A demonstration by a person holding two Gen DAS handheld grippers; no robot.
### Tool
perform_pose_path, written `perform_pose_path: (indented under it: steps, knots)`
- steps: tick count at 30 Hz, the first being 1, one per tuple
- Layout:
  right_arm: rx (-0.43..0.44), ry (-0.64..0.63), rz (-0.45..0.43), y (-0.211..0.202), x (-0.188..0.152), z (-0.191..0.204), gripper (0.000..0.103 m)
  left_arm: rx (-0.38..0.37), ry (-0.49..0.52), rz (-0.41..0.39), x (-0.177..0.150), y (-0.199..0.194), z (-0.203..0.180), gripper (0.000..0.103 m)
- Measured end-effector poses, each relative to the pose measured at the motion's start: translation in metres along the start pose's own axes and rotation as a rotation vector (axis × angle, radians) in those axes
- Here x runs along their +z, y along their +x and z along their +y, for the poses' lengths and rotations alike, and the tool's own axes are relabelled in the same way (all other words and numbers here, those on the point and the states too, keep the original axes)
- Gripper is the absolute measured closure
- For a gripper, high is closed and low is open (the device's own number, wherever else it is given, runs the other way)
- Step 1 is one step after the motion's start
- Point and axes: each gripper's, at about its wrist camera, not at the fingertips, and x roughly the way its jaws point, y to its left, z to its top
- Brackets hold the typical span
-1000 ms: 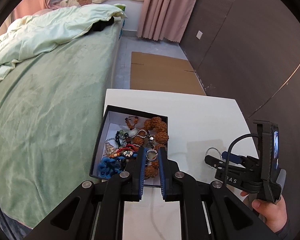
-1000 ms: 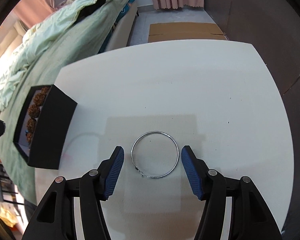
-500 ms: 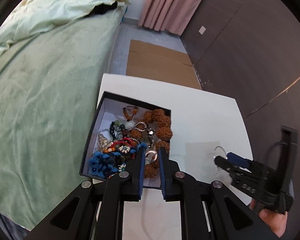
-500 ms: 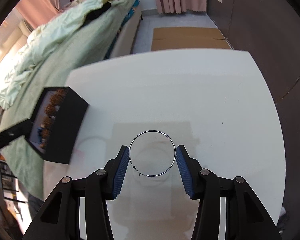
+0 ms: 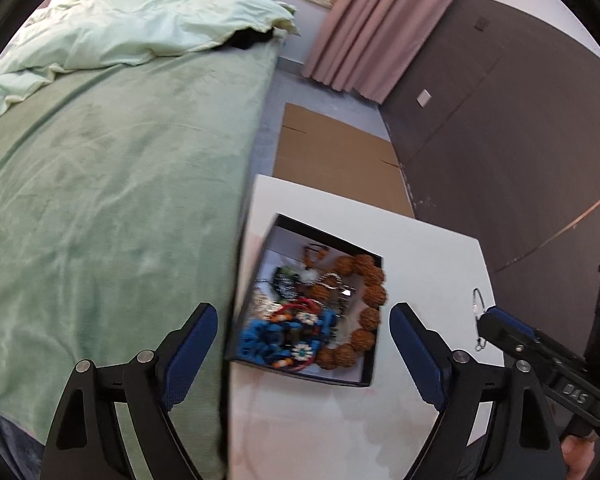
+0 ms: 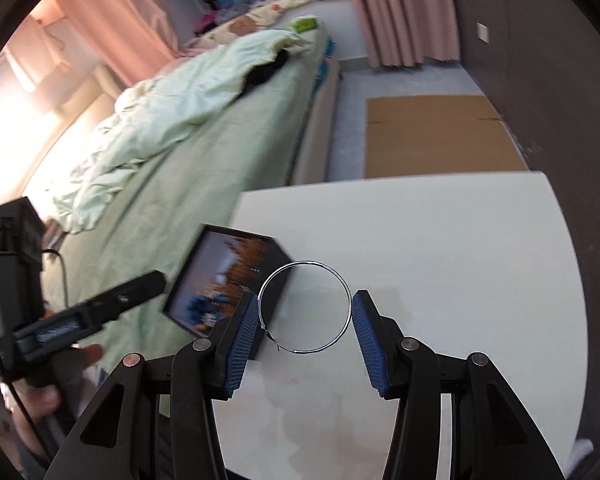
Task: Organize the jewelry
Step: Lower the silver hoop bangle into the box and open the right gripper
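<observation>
A black box with a white inside stands on the white table. It holds brown bead strings, blue beads and chains. My left gripper is wide open above the box's near end, empty. My right gripper is shut on a thin silver hoop and holds it lifted above the table, right of the box. The hoop also shows edge-on in the left wrist view, at the right gripper's fingertips.
A green bed lies along the table's left edge. A flat cardboard sheet lies on the floor beyond the table. A dark wall runs along the right. Bare table lies right of the box.
My left gripper has opened wide and drawn back from the box. My right gripper has closed on the silver hoop, lifted it off the table and moved it left toward the box.
</observation>
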Motion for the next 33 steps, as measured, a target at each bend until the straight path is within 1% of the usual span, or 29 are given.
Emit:
perform_pose_path:
  steps: [5,12,15,16,17,18,19,20,23,26,29,33]
  knots:
    - [0.062,-0.031,0.008,0.010,0.010,0.028,0.054,0.024,-0.018,-0.010,0.003,-0.010,0.020,0.015]
    - [0.145,-0.028,0.023,0.027,0.014,0.053,0.053,0.035,-0.057,-0.029,0.004,-0.021,0.044,0.015]
    - [0.217,-0.026,0.011,0.030,0.018,0.062,0.053,0.032,-0.065,-0.032,0.004,-0.025,0.049,0.015]
    - [0.253,-0.018,0.012,0.032,0.019,0.064,0.048,0.029,-0.067,-0.034,0.003,-0.026,0.050,0.015]
    - [0.280,-0.008,0.021,0.034,0.019,0.065,0.034,0.027,-0.068,-0.036,0.003,-0.028,0.051,0.015]
    - [0.291,0.006,0.029,0.035,0.018,0.065,0.027,0.026,-0.067,-0.038,0.003,-0.029,0.051,0.015]
    - [0.291,0.009,0.028,0.035,0.017,0.065,0.013,0.024,-0.065,-0.039,0.002,-0.030,0.051,0.015]
    - [0.289,0.009,0.025,0.034,0.015,0.065,0.007,0.021,-0.064,-0.039,0.002,-0.030,0.051,0.015]
    - [0.270,0.030,0.021,0.029,0.007,0.057,0.007,0.012,-0.065,-0.045,-0.001,-0.032,0.050,0.015]
    - [0.232,0.055,0.004,0.021,0.000,0.045,0.007,0.002,-0.065,-0.050,-0.003,-0.035,0.048,0.015]
    - [0.210,0.085,-0.020,0.006,-0.012,0.030,0.007,-0.009,-0.051,-0.052,-0.006,-0.038,0.041,0.015]
    - [0.155,0.104,-0.043,-0.014,-0.026,0.014,0.007,-0.026,-0.030,-0.064,-0.010,-0.045,0.029,0.015]
